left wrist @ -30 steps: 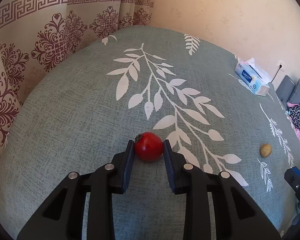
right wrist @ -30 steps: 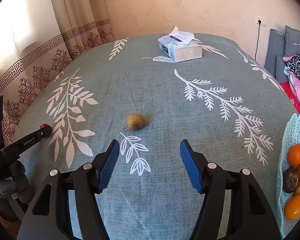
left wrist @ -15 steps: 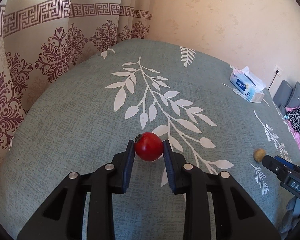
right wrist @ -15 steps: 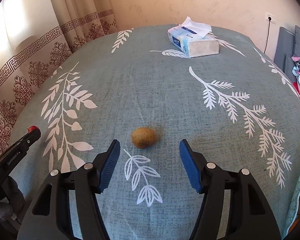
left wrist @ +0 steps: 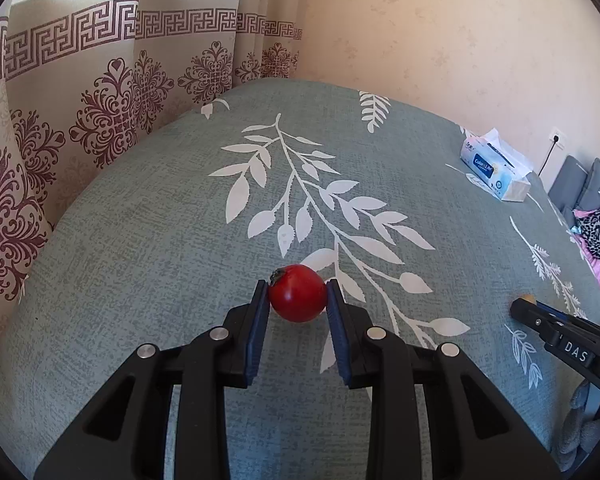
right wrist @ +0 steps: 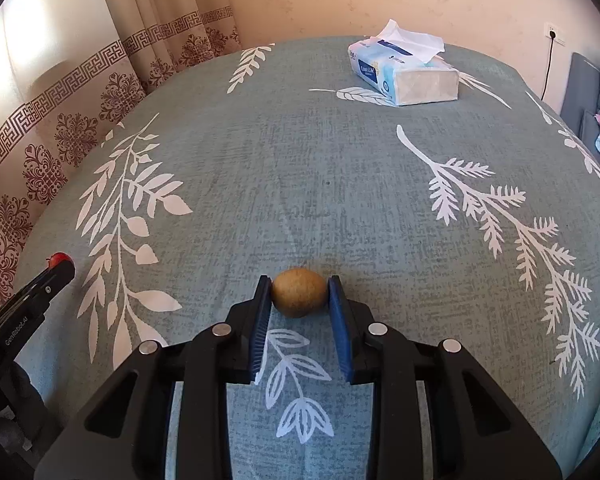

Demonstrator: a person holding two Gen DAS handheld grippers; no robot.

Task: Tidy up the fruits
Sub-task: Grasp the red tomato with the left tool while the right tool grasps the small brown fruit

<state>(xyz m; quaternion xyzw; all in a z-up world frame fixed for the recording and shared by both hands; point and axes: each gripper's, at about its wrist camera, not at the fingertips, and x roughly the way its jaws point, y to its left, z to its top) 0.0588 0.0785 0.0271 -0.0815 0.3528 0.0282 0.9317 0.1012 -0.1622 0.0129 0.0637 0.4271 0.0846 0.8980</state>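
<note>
Brown kiwi [right wrist: 299,291] now between right gripper [right wrist: 299,294] pads, previously ahead, tomato [left wrist: 298,293] still clamped

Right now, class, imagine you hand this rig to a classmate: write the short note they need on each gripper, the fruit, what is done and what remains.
Left gripper: shut on the red tomato, above the leaf-print cloth.
Right gripper: blue pads against both sides of the brown kiwi, which looks to be resting on the cloth.
Tissue box sits at the far side, untouched.
Done: both fruits gripped.
Left: carry each fruit to where the fruit is collected; no such container shows in these views.
</note>
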